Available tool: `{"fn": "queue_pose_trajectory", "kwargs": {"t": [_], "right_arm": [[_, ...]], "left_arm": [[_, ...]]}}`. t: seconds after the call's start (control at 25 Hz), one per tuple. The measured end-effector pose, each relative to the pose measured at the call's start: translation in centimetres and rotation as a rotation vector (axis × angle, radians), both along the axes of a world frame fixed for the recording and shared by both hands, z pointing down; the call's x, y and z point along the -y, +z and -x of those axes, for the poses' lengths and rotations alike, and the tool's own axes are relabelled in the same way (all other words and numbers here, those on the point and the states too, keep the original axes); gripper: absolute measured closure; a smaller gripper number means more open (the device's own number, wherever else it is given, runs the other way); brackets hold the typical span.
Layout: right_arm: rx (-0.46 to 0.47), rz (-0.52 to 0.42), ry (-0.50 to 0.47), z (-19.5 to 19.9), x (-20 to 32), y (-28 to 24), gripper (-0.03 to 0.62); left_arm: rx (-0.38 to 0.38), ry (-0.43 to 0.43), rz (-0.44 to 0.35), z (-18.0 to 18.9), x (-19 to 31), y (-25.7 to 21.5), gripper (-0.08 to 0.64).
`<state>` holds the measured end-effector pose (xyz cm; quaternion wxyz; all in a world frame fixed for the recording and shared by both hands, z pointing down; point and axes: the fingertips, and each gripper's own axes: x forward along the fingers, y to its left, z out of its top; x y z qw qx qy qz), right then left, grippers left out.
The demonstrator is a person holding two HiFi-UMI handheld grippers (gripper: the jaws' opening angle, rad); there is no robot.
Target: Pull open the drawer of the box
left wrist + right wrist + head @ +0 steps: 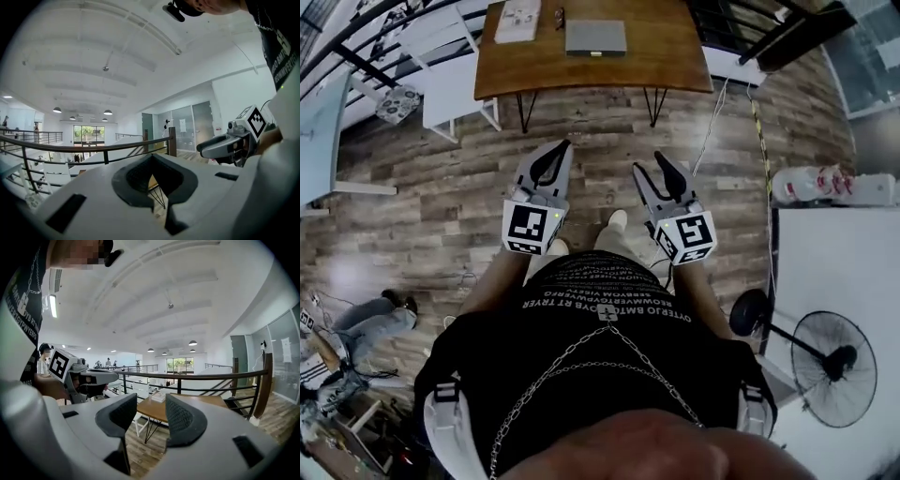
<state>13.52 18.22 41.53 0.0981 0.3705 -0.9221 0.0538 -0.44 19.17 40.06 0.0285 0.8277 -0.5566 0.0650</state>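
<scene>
A flat grey box point(595, 37) lies on the wooden table point(675, 56) at the top of the head view, well ahead of both grippers. A white object point(517, 21) lies to its left. My left gripper point(563, 148) is held in the air over the wooden floor with its jaws shut on nothing; in its own view the tips of the left gripper point(151, 158) meet. My right gripper point(649, 165) is beside it, open and empty. In the right gripper view the right gripper point(151, 401) frames the table point(154, 411); the box is hidden there.
White chairs point(450, 89) stand left of the table. A black railing point(206, 378) runs behind it. A white counter point(834, 272) with bottles point(811, 183) and a standing fan point(834, 366) are on the right. Another person point(366, 319) sits on the floor at the left.
</scene>
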Motion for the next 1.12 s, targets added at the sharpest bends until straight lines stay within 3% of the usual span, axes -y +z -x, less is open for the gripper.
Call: {"fn": "queue_pose_trajectory", "kwargs": {"t": [0.12,0.52,1.12], "right_arm": [[-0.005,0.011,-0.033,0.1,2.1,0.4,0.41],[-0.004,0.016,-0.107,1.3,5.2,0.9,0.41],[0.029,-0.022,-0.12,-0.9,8.7,-1.3,0.416]], "left_arm": [[0.003,-0.022,-0.027,-0.7,1.6,-0.7,0.555],[0.01,-0.016,0.007,-1.3,3.8,0.7,0.555],[0.025,-0.022,-0.006,-3.3,7.2,-1.6,0.555]]}}
